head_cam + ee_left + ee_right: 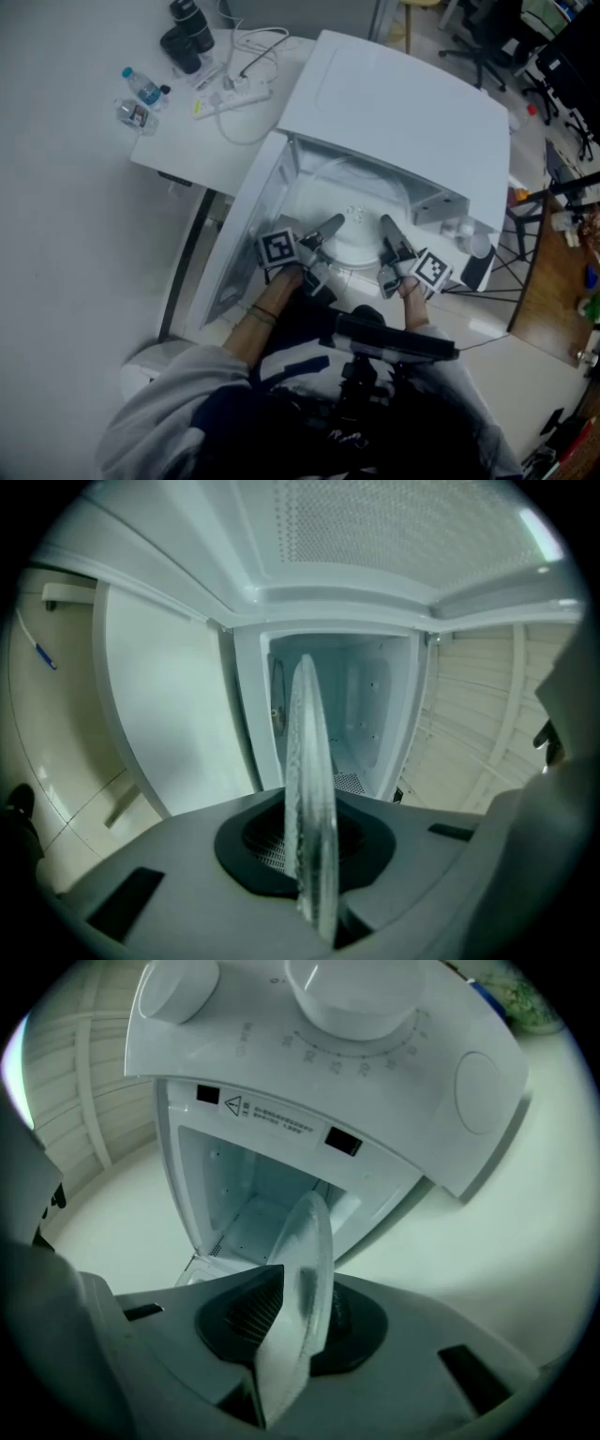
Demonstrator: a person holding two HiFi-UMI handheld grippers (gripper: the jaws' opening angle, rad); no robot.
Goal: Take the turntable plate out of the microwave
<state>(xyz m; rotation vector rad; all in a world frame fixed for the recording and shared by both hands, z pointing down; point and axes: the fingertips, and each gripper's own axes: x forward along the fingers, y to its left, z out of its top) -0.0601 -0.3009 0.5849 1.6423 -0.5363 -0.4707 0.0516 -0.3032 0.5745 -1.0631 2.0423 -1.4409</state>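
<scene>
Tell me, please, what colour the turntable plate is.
The turntable plate is transparent, colourless; left gripper view shows it best.

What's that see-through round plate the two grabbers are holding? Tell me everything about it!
The turntable plate is a round disc of clear, slightly frosted glass with a thicker rounded rim. It sits in front of the open microwave, lifted clear of its floor. The left gripper pinches its rim on one side and the right gripper on the other. Nothing else touches it.

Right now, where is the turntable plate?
Head view, centre: the turntable plate is at the open front of the microwave, its left edge in the left gripper and its right edge in the right gripper.
</scene>
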